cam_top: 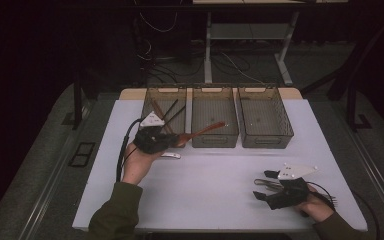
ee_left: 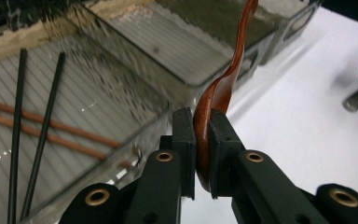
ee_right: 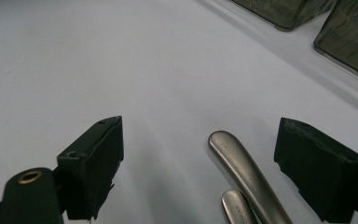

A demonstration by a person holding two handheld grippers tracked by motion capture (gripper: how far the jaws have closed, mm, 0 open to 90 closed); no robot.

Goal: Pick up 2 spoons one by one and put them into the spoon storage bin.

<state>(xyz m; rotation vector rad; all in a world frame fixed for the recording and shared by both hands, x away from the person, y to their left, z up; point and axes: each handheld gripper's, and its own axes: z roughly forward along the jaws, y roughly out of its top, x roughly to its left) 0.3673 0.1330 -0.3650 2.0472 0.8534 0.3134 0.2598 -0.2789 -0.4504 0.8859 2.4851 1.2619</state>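
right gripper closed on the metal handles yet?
No: in the right gripper view the right gripper has its jaws wide apart, with the metal handles lying on the table between them, ungripped.

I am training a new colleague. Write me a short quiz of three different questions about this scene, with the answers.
1. True or false: the left tool is shut on a wooden spoon.
2. Which bin holds chopsticks? A: left bin B: middle bin C: right bin
3. Fill in: between the open jaws of the right tool lie two ____ handles.

Key: 1 true; 2 A; 3 metal.
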